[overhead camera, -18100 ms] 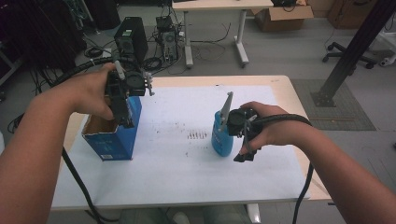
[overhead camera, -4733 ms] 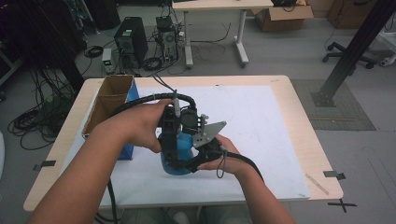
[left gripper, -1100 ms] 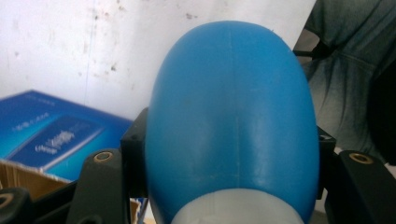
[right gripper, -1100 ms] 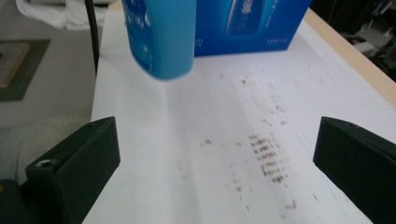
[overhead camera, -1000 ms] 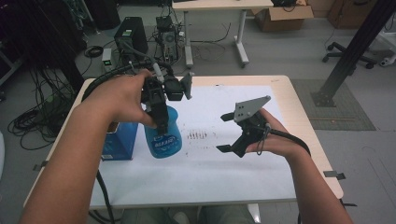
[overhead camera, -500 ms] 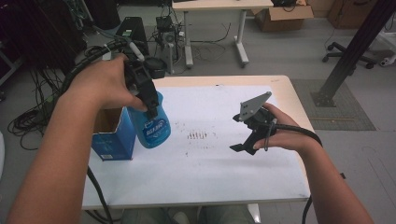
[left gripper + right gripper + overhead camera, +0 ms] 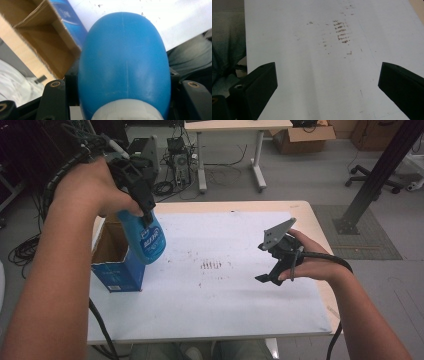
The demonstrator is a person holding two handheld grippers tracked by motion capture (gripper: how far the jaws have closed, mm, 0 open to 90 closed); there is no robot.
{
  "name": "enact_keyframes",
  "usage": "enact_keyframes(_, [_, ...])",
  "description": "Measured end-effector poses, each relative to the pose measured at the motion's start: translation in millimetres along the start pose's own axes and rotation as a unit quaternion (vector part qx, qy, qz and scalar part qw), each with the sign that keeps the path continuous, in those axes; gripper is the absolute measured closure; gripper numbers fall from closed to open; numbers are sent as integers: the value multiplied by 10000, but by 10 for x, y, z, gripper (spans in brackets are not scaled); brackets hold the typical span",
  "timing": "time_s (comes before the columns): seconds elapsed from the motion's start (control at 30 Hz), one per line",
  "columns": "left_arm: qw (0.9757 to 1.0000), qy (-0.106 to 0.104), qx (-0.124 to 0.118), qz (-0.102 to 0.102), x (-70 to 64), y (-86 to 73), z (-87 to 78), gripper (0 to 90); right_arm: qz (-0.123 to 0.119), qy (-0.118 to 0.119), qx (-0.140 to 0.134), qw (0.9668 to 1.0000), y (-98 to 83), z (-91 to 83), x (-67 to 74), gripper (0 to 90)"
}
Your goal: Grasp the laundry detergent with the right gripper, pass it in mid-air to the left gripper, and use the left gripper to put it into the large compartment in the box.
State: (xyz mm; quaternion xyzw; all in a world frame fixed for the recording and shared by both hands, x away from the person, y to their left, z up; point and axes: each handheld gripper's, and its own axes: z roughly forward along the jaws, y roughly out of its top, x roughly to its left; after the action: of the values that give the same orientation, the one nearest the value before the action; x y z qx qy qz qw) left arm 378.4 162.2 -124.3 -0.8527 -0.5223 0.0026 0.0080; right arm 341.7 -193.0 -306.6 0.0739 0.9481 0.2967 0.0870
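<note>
The left gripper (image 7: 142,212) has its jaws clamped on the blue bottle (image 7: 148,241) up by the white collar, so the round body hangs out beyond the fingertips, tilted, in the air just above the near corner of the open cardboard box (image 7: 114,265). In the left gripper view the bottle (image 7: 124,62) bulges between the two black jaws and the brown inside of the box (image 7: 43,47) opens past it, to one side. To do this step well, I judge the grip should stay firm at the neck, the bottle should swing upright over the middle of the opening, and the base should clear the box wall before going down. The right gripper (image 7: 272,262), jaws wide apart with nothing between them, hovers well away over the white sheet (image 7: 225,295) by the brown marks (image 7: 210,265).
</note>
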Motion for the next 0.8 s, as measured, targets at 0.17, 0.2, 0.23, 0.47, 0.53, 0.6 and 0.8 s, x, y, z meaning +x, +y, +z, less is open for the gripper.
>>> enact_keyframes(0.17, [9988,-84,-110,-466,147,-15,-84,390,24,-5,-9,10000,-37,-12,-16,25])
enact_keyframes(0.2, [9973,-131,-123,-714,231,-27,-122,390,43,1,-9,10000,-44,-14,-16,25])
enact_keyframes(0.23, [9962,-155,-145,-850,271,-34,-137,390,47,5,1,10000,-51,-17,-19,25])
enact_keyframes(0.47, [9868,-273,-45,-1598,555,-69,-168,390,84,28,27,10000,-108,7,-37,25])
enact_keyframes(0.53, [9844,-239,-11,-1745,614,-78,-185,390,99,23,37,9999,-126,19,-43,25])
enact_keyframes(0.6, [9828,-137,19,-1841,662,-81,-207,390,129,28,44,9999,-139,22,-47,26])
enact_keyframes(0.8, [9774,52,47,-2114,810,-113,-272,390,129,35,63,9999,-148,44,-52,26])
